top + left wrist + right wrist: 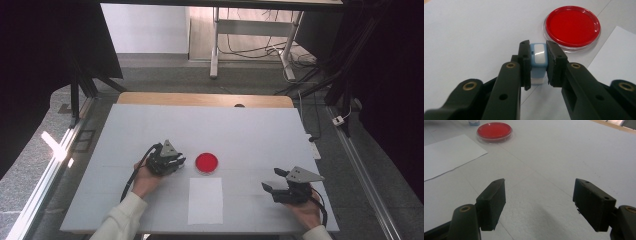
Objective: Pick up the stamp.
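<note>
L gripper clamps blue block.

Off-task things on the table

A red dish lay just beyond the left gripper; white paper lay between both grippers, nearer the person.

The high view looks forward and down over the whole tabletop. Each claw camera sits low and close above it, and all three views share the red dish.
</note>
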The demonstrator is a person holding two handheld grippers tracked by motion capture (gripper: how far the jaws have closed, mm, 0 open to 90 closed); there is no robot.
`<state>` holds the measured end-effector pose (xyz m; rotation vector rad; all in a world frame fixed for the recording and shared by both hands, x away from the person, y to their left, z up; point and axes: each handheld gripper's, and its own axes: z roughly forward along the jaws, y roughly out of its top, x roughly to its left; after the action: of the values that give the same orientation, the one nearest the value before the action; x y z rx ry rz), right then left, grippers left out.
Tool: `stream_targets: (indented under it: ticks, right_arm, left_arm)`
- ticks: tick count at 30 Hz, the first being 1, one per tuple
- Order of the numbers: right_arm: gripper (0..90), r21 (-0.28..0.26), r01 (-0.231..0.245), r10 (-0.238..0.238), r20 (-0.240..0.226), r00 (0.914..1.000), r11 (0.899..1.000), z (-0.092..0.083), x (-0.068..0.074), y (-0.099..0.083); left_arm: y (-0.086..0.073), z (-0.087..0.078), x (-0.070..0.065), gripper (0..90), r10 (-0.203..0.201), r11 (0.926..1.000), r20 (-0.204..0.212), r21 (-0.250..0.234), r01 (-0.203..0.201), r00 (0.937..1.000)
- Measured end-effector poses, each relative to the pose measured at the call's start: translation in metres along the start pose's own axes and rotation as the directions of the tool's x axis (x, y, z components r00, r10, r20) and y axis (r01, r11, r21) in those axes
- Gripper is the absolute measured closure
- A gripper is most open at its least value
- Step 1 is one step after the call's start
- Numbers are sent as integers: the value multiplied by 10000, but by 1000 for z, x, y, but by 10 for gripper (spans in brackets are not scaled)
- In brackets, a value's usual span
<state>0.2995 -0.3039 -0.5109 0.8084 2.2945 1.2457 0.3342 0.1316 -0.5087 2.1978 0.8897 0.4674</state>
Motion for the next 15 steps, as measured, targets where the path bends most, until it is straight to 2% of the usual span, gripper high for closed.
stream_targets:
  ticks: [6,15]
  right_arm:
    - [265,-69,5,-5,19,10000,10000,0,0,0]
    - [267,-51,157,-157,76,9998,9999,0,1,0]
  left_arm:
    - [2,-6,-1,750,40,9998,25,-213,-40,10000]
    - [4,-14,-2,750,-150,9985,229,-530,162,9996]
